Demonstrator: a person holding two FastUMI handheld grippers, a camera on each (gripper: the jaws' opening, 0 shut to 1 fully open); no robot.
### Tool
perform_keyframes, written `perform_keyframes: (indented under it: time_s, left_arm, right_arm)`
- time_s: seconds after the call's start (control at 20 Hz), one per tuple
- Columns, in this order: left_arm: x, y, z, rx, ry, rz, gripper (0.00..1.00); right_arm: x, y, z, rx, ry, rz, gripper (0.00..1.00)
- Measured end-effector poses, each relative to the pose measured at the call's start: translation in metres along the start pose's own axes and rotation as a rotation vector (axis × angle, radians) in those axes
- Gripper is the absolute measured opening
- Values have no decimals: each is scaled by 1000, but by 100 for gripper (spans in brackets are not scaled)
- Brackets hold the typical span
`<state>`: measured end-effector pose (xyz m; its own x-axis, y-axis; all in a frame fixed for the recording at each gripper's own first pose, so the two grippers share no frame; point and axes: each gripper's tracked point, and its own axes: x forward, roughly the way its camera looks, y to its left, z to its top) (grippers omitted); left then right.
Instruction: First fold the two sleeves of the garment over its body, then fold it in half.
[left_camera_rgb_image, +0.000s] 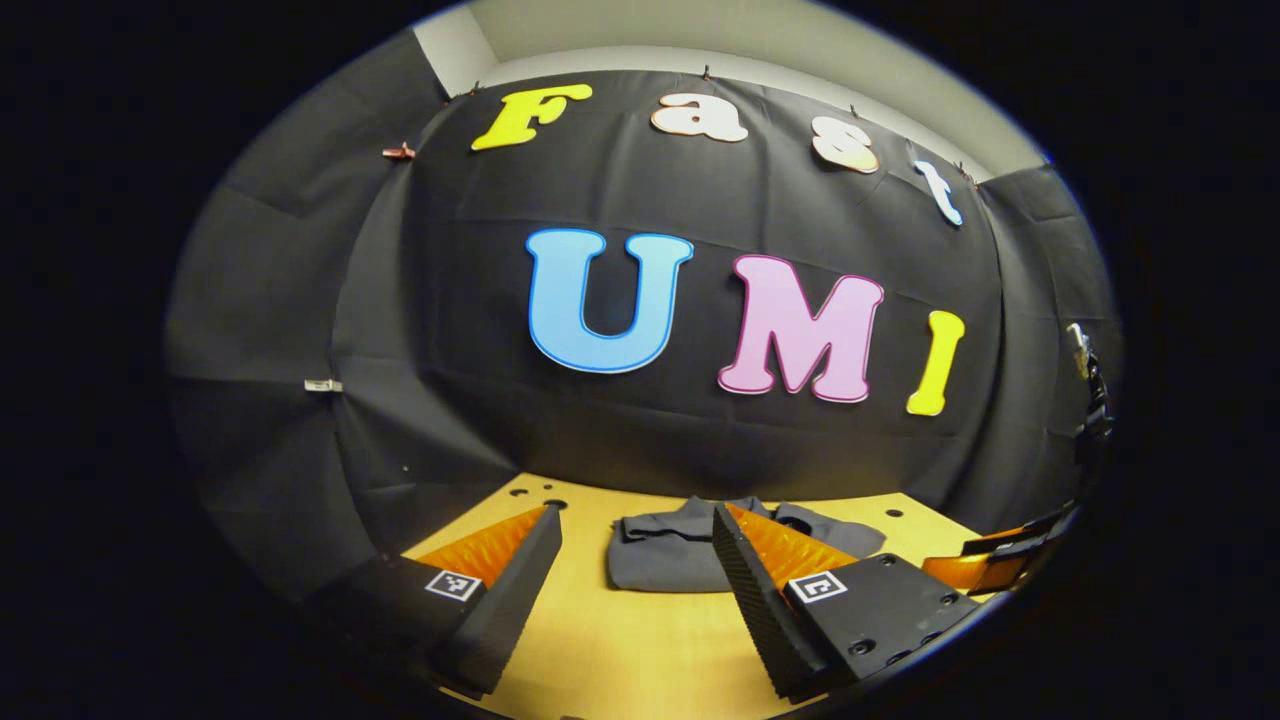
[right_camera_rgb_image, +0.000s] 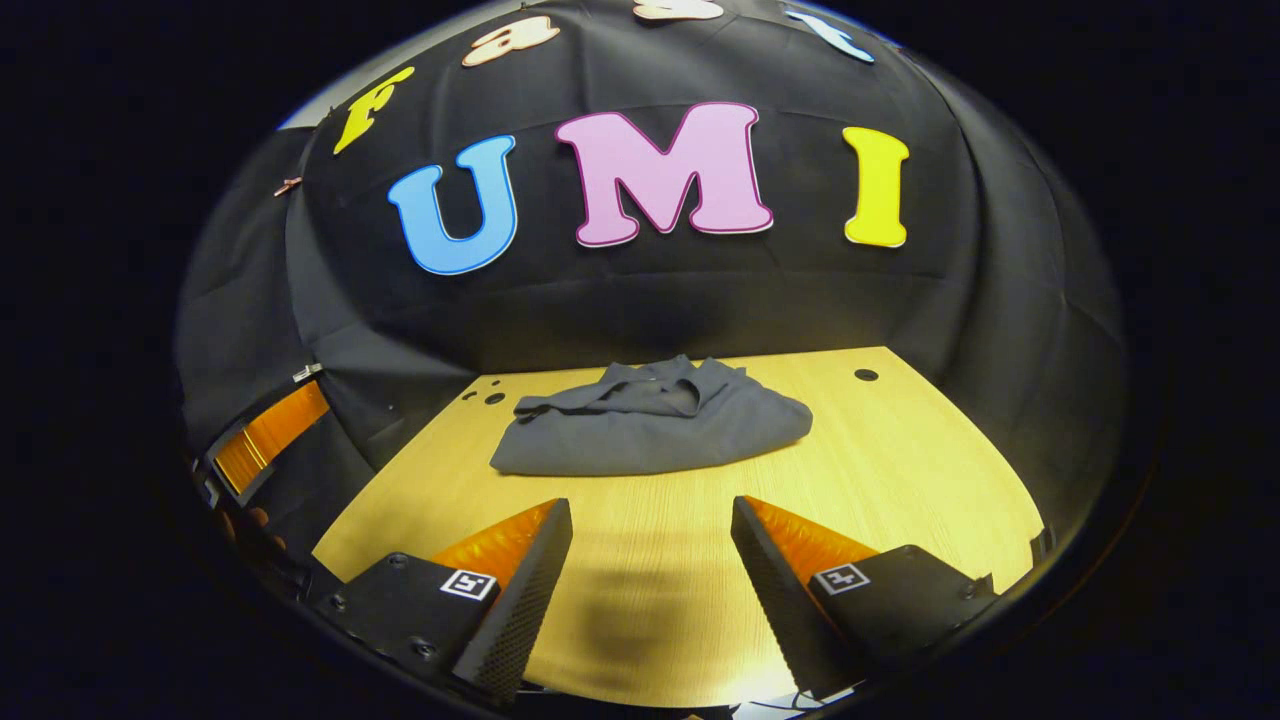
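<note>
Your dark grey cloth garment (right_camera_rgb_image: 655, 422) lies bunched on the pale wooden table (right_camera_rgb_image: 900, 470), dead ahead of both grippers, long axis crosswise; right gripper (right_camera_rgb_image: 651, 520) and left gripper (left_camera_rgb_image: 637, 527) both gape empty, neither touching it

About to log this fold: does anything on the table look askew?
The grey garment lies as a loose, bunched bundle on the wooden table, its far edge rumpled rather than squared. Both grippers, left and right, are open and clear of it.

Garment (left_camera_rgb_image: 660, 555) right part hidden behind left tongs (left_camera_rgb_image: 637, 530) finger; sleeves indistinguishable
</note>
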<state>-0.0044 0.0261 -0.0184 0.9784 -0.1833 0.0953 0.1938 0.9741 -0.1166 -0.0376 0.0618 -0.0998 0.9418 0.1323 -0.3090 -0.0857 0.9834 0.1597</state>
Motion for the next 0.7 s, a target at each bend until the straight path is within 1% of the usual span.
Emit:
perform_keyframes:
  time_s: [0.1, 0.15, 0.2, 0.3, 0.4, 0.7]
  left_arm:
    - [5, -11, -5, 12, 39, -28, 96]
    - [4, -10, -10, 20, 60, -30, 100]
    - [3, -12, -15, 27, 81, -35, 96]
    - [3, -13, -23, 32, 117, -33, 96]
    - [3, -12, -29, 31, 142, -28, 96]
    - [1, -13, -37, 8, 169, -38, 96]
  right_arm:
    - [-9, -2, -9, 21, 14, -10, 99]
    - [-11, -1, -16, 25, 35, -9, 99]
    - [-13, -3, -26, 31, 63, -7, 98]
    - [-15, 2, -34, 55, 94, 14, 99]
    - [-17, 1, -35, 52, 98, 16, 99]
    - [-17, 1, -45, 62, 131, 21, 99]
